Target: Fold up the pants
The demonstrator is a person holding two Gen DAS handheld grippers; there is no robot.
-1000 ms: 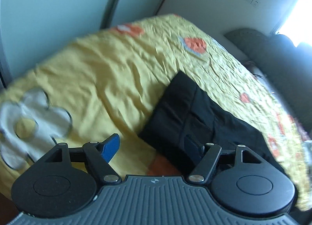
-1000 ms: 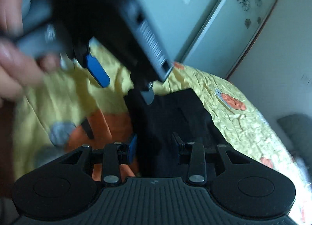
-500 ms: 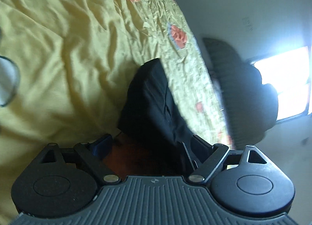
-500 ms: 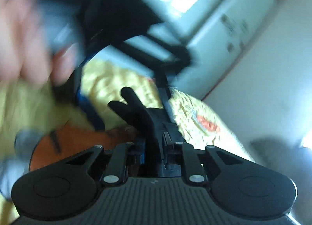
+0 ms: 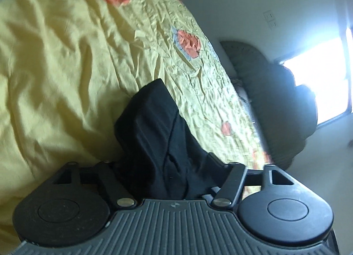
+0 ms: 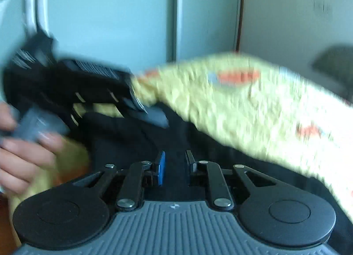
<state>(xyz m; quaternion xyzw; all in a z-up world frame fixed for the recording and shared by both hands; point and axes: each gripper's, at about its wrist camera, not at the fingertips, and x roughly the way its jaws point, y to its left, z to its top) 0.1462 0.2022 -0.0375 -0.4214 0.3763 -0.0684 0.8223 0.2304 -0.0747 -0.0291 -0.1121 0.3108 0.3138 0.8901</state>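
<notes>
Black pants (image 5: 152,122) lie on a yellow bedspread (image 5: 66,67) with orange patches. My left gripper (image 5: 163,166) has its jaws closing, and a bunched end of the pants fills the gap and presses on both fingers. In the blurred right wrist view, my right gripper (image 6: 175,162) stands narrow over the pants (image 6: 123,138), with dark cloth pinched between the blue pad and the other finger. The left gripper's fingertip (image 6: 157,118) rests on the cloth just beyond, held by a person's hand (image 6: 24,155).
Pale wardrobe doors (image 6: 110,23) stand behind the bed. A dark cushion (image 5: 275,100) lies at the head end under a bright window (image 5: 320,85). A wall socket (image 5: 270,18) sits on the white wall. Bare bedspread stretches left of the pants.
The left gripper came down over the end of the pants and narrowed around a bunch of cloth. The right gripper shut on the fabric, then rolled and swung across.
</notes>
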